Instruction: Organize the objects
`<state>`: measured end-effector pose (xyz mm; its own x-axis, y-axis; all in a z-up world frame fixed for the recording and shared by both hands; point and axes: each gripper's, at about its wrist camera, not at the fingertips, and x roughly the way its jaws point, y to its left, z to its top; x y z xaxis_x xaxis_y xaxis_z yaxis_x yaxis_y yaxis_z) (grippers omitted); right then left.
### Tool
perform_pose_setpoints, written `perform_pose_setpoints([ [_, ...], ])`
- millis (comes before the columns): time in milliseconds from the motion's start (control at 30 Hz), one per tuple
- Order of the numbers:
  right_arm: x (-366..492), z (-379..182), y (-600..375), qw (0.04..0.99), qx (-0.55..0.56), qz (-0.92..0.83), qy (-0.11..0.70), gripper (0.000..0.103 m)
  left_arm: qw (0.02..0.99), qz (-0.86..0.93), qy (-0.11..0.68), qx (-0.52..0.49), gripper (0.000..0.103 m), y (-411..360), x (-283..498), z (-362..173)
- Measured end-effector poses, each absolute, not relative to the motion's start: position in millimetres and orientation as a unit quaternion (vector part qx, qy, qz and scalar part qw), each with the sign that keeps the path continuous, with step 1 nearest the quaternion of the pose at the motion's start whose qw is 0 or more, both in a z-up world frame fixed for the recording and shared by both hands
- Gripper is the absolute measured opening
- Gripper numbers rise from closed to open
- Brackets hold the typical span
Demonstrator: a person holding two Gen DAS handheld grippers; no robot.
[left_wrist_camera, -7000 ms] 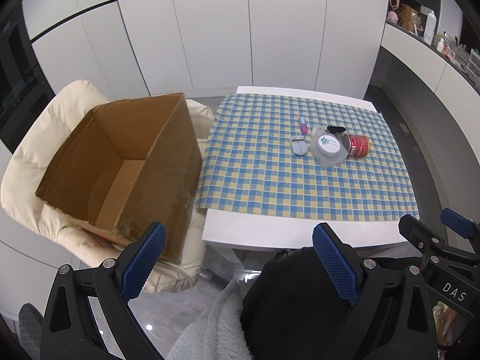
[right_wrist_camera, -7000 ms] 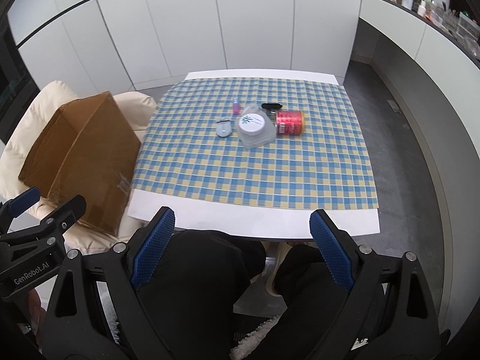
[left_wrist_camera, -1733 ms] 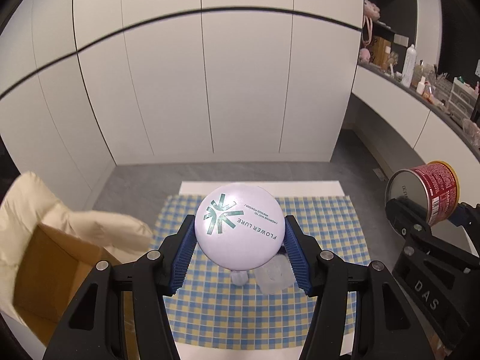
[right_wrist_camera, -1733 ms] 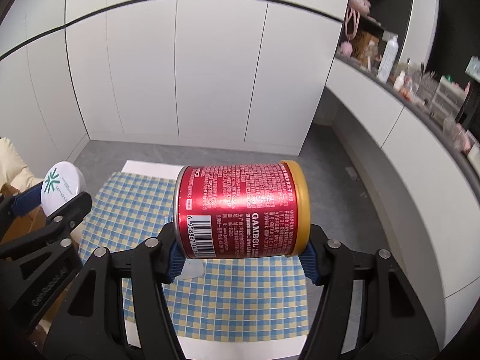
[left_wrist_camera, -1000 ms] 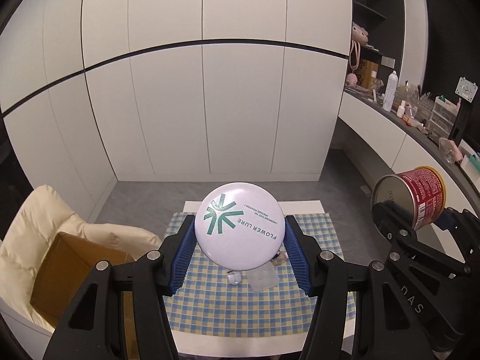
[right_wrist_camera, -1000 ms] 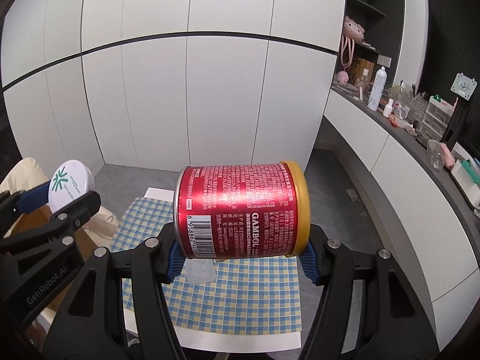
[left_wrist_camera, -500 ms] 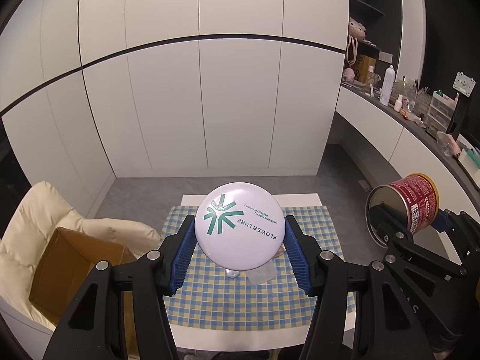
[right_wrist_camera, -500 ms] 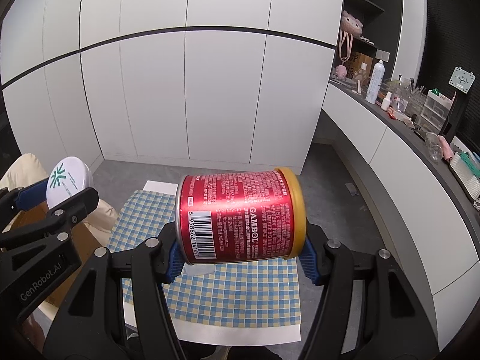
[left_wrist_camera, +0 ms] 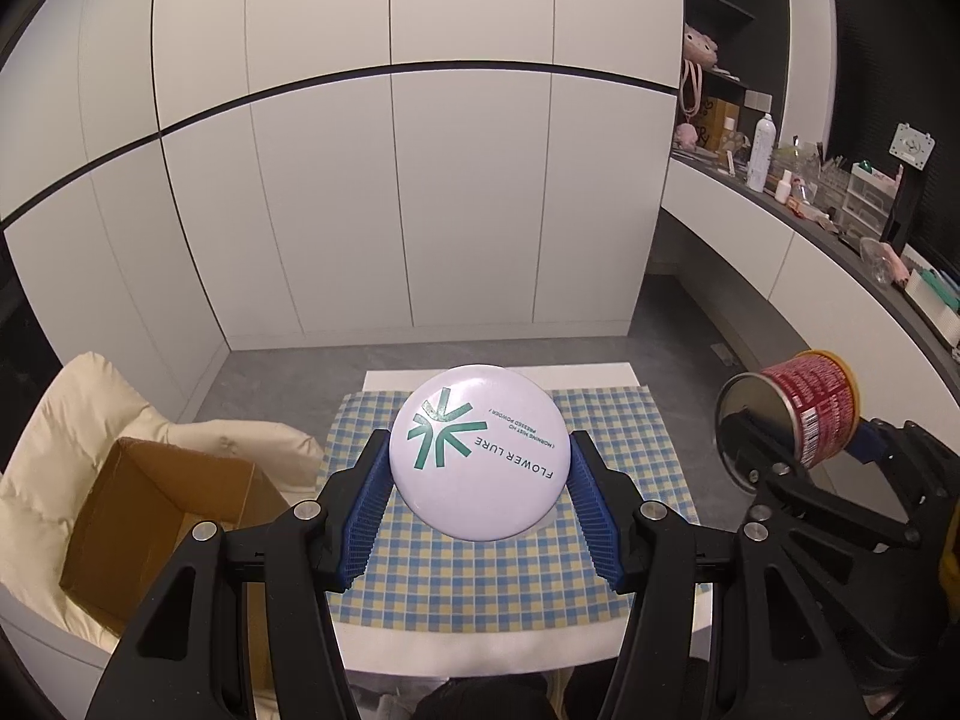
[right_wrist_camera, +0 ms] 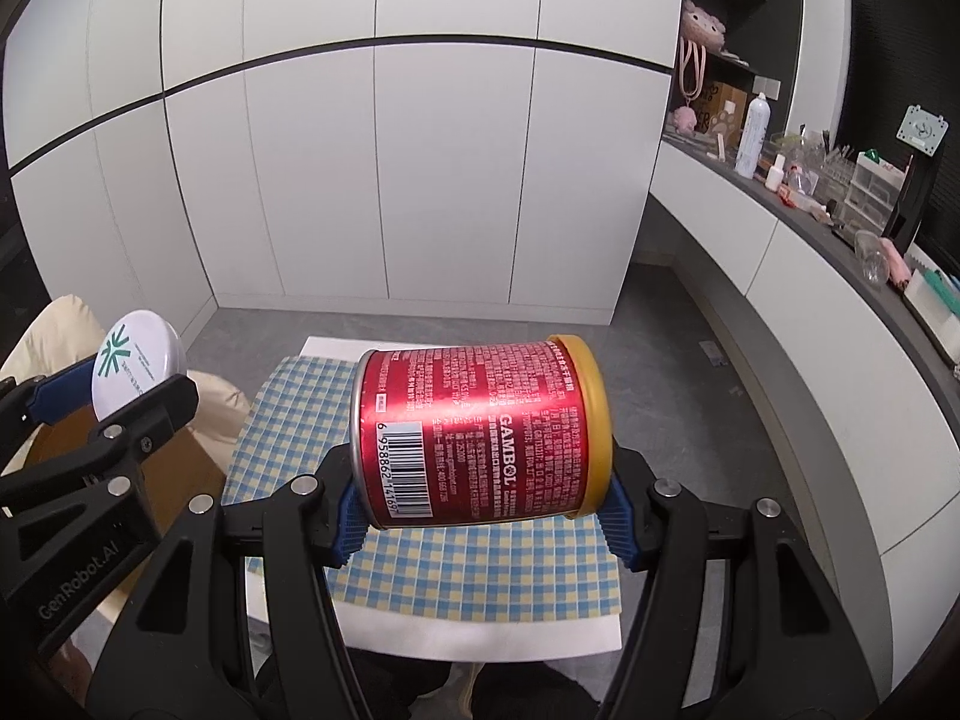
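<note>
Left wrist view shows the left gripper point(left_wrist_camera: 479, 501) squeezing a round white compact point(left_wrist_camera: 478, 452) by its edges, high above the checked tablecloth point(left_wrist_camera: 648, 438). The compact is smooth and curved, so it could pop out sideways and fall on the table or the floor. The cardboard box point(left_wrist_camera: 150, 516) sits on a cream chair point(left_wrist_camera: 66, 414) to the left, so a drop too soon would likely miss it.

Right wrist view shows the right gripper point(right_wrist_camera: 480, 507) clamped on the two ends of a red can point(right_wrist_camera: 480, 432) lying sideways. The can looks tilted between the blue pads point(right_wrist_camera: 615, 522), so it might roll or slip loose.

The compact is white with a green star mark and the words FLOWER LURE. The can is shiny red with a yellow lid, a barcode and the word GAMBOL.
</note>
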<state>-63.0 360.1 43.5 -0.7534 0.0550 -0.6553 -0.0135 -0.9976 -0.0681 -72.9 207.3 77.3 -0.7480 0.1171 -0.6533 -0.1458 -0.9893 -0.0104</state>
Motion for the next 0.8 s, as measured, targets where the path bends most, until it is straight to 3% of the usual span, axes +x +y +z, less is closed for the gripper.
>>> perform_pose_setpoints([
  [800,29.0,6.6,355.3,0.0,-0.357,0.933,-0.04,0.064,0.106,0.918,0.014,-0.382,0.058,194.1,12.3,30.9],
])
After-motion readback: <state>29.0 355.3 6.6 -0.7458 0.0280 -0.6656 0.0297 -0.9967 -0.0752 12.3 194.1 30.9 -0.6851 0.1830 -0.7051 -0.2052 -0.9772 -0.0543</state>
